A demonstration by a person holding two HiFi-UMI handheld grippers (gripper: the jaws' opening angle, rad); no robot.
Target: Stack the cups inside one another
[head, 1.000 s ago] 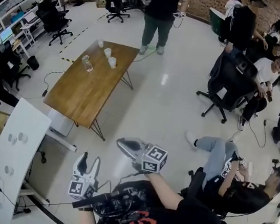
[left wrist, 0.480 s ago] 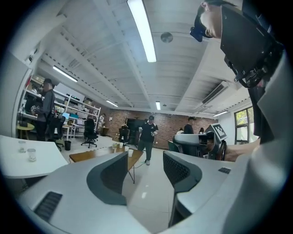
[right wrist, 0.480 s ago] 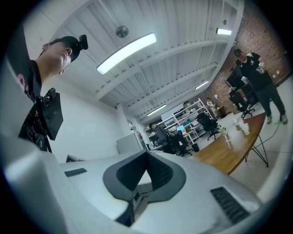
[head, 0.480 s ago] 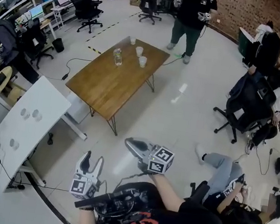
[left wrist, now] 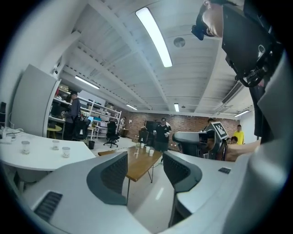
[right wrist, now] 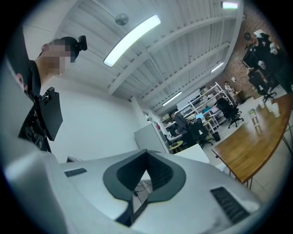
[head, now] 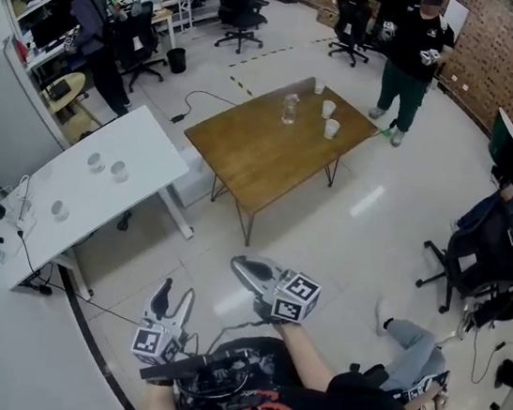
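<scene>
Head view: three cups (head: 328,110) are seen standing apart, unstacked, at the far end of a wooden table (head: 244,155), beside a clear bottle (head: 290,109). The left gripper (head: 172,303) and the right gripper (head: 249,272) are held over bare floor, well apart from the table.

Left gripper view: the jaws are shown spread apart with nothing between them, and the table and cups are framed in the gap.

Right gripper view: the jaws are pressed together and empty, with the table at the right edge.
</scene>
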